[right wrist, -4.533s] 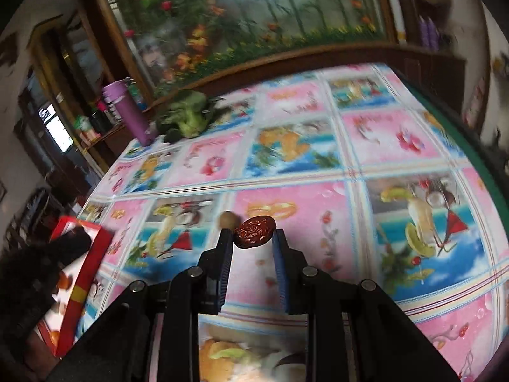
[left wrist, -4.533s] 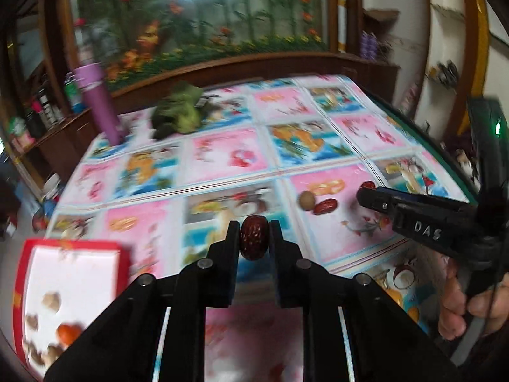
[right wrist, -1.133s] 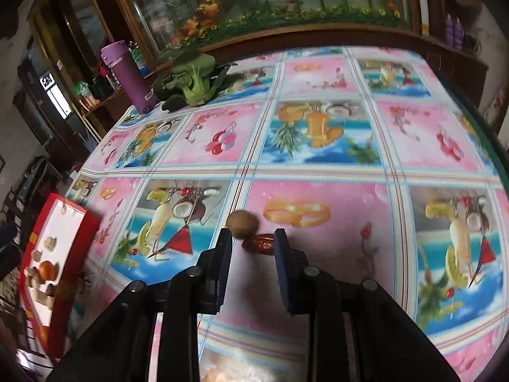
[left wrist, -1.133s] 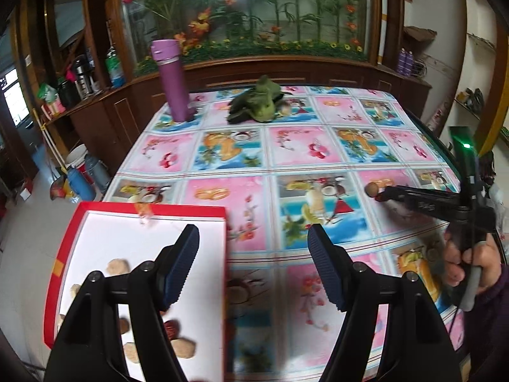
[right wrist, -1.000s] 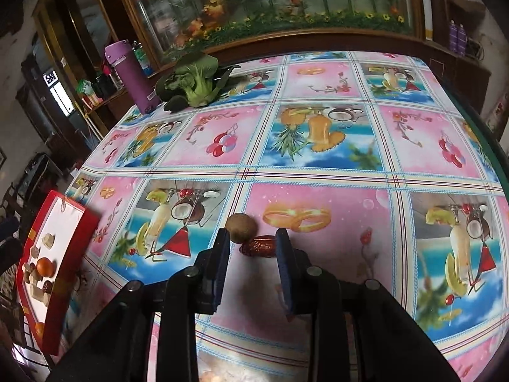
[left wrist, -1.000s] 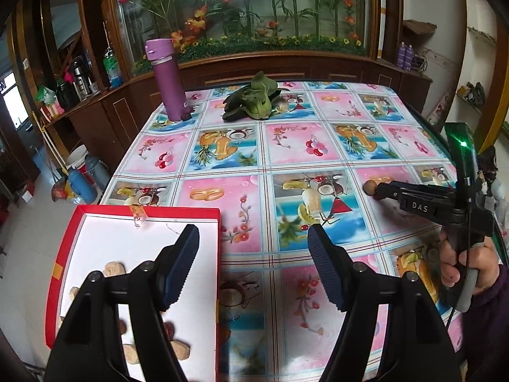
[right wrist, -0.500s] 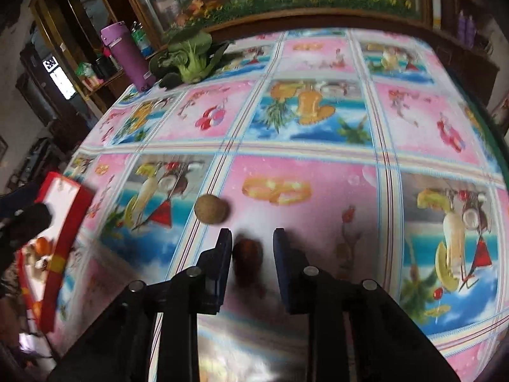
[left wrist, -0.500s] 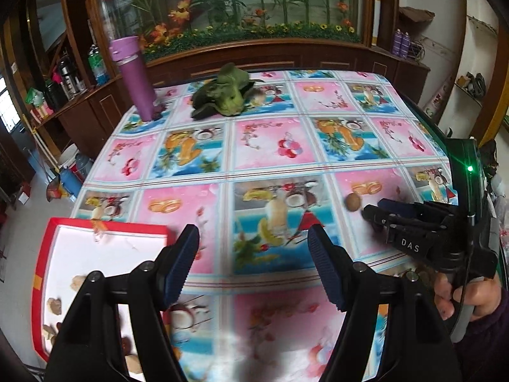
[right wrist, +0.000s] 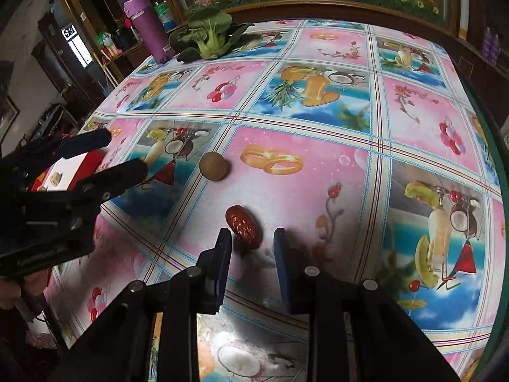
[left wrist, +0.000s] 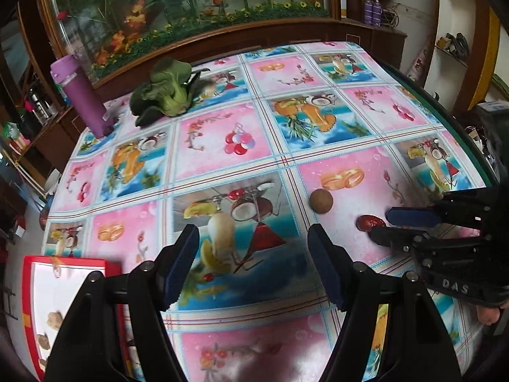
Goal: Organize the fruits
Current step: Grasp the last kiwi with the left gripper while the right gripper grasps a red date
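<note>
A dark red date [right wrist: 243, 226] lies on the patterned tablecloth. Its near end sits between the tips of my right gripper [right wrist: 253, 242]. The jaws stand narrow, with a gap showing on the date's right side, so the pads do not pinch it. A round brown fruit [right wrist: 214, 166] rests a little beyond, to the left. My left gripper [left wrist: 253, 254] hovers open and empty, short of the brown fruit [left wrist: 321, 201]. In that view the right gripper [left wrist: 380, 226] reaches in from the right with the date [left wrist: 370, 222] at its tips. A red-rimmed white tray [left wrist: 31, 262] holding several fruit pieces sits at the lower left.
A purple bottle [left wrist: 84, 98] and a bunch of green leafy vegetable [left wrist: 165, 92] stand at the table's far side. The left gripper [right wrist: 125, 152] shows at the left edge of the right wrist view, in front of the tray [right wrist: 95, 159]. The table's green edge [right wrist: 491, 146] runs along the right.
My left gripper has moved from above the tray to the right, toward the brown fruit, staying open. My right gripper's jaws have narrowed around the date, which now lies at a slant.
</note>
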Available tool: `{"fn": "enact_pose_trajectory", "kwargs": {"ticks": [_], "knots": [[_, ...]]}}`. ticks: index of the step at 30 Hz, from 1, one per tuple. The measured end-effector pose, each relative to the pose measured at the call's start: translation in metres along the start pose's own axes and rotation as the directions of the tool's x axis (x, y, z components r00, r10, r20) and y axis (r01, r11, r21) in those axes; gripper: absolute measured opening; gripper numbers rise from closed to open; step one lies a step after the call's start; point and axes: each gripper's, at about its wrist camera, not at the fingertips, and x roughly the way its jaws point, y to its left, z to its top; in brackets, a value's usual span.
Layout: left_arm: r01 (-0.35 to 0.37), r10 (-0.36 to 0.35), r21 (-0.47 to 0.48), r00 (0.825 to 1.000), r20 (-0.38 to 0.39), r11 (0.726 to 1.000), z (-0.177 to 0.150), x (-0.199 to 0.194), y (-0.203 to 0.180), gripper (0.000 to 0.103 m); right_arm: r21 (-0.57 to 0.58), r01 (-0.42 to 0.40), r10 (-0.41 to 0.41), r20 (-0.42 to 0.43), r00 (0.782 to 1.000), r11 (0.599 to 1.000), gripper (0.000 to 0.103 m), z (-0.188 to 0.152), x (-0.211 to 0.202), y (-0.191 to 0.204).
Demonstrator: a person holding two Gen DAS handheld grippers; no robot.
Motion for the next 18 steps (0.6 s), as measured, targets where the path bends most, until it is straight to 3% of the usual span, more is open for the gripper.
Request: {"fn": "enact_pose_trajectory", "kwargs": {"ticks": [9,10,15,18], "knots": [[0.053,-0.053,0.023,0.999,-0.004,0.998,0.013,0.016,-0.007,0.072,-0.102,0.079,-0.075,0.042,0.996,0.992,0.026,-0.003,0.009,0.024],[0.062,-0.062,0.024,0.998,-0.008,0.998,0.014,0.018,-0.009,0.072,-0.109,0.096,-0.091,0.045,0.995,0.989,0.016,-0.003,0.01,0.025],[0.082,-0.081,0.03,0.996,-0.021,0.996,0.017,0.025,-0.016,0.072,0.087,0.143,-0.147,0.047,0.988,0.986,0.014,0.005,-0.001,-0.015],[0.099,-0.098,0.035,0.995,-0.025,0.994,0.019,0.029,-0.022,0.072,0.135,0.173,-0.182,0.063,0.981,0.976,0.014,0.007,-0.006,-0.024]]}}
